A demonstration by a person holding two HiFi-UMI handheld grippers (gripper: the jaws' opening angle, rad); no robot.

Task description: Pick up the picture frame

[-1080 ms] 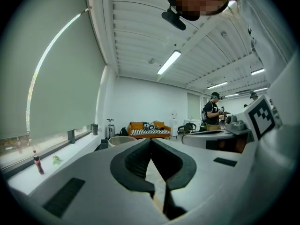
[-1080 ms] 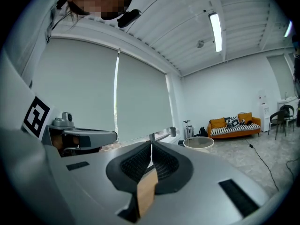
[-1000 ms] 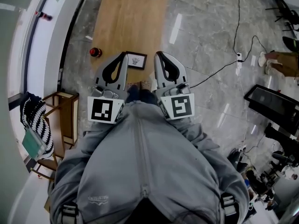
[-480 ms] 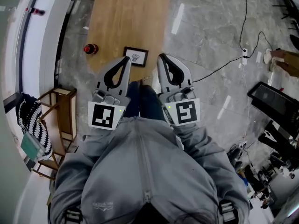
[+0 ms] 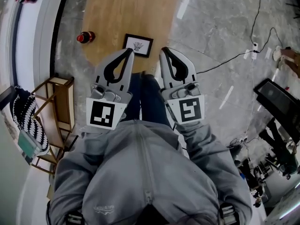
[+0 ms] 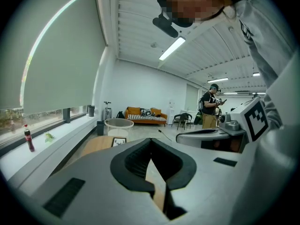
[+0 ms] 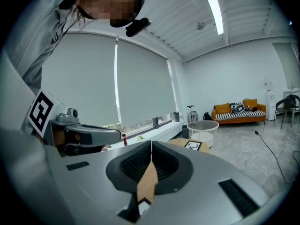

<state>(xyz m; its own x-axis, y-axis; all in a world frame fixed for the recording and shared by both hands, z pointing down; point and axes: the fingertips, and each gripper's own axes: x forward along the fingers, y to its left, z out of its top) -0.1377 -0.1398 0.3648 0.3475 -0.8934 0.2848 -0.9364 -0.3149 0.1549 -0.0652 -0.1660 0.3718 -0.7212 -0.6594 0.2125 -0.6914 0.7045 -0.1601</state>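
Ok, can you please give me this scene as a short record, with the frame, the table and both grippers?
picture frame: on the wooden table, near its closest edge, untouched
red bottle: left of the frame, at the table's edge
left gripper: shut, empty, short of the frame
right gripper: shut, empty, beside the left gripper

Below me, a wooden table (image 5: 117, 13) stands on the grey stone floor (image 5: 211, 36). The picture frame (image 5: 138, 45) lies flat near the table's near end, and a small red bottle (image 5: 85, 36) sits at its left edge.
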